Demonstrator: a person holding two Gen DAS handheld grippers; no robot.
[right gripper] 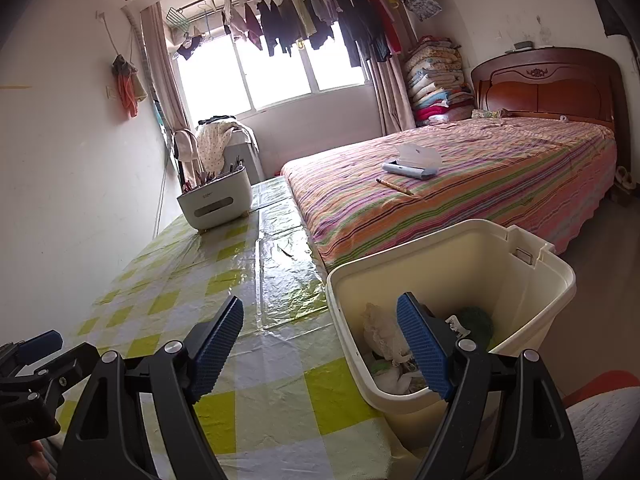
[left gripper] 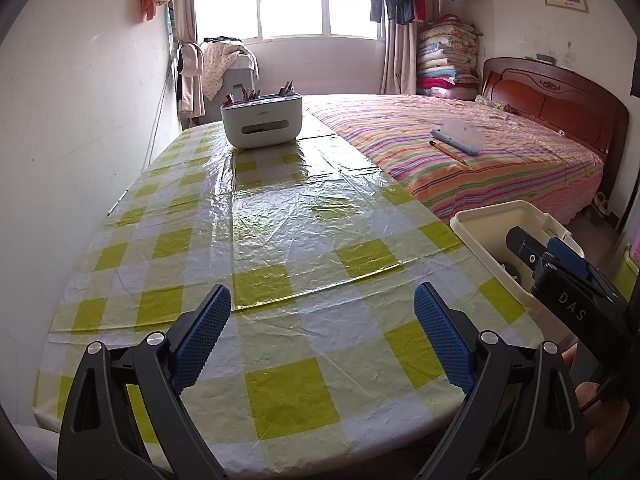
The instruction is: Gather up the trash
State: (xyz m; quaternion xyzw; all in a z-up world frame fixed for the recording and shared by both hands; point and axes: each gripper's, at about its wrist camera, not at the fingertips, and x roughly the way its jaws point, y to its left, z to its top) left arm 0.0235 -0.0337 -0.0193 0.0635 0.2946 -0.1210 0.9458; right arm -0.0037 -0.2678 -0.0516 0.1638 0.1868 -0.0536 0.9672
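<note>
The left gripper [left gripper: 322,334] has its blue-padded fingers [left gripper: 200,334] spread wide, holding nothing; only the bare green-and-white checked cloth of the counter [left gripper: 280,220] shows between them. The right gripper [right gripper: 320,346] is likewise released, fingers [right gripper: 422,346] well apart and gripping nothing. Its right finger hangs over the open mouth of the cream bin [right gripper: 552,276], which stands at the counter's edge, while its left finger is over the counter cloth. The trash [right gripper: 386,334], crumpled pale paper and something green, lies at the bottom of the bin, just beyond and below that right finger. Well ahead of both grippers, a white tissue box organizer [left gripper: 262,122] sits on the counter.
</note>
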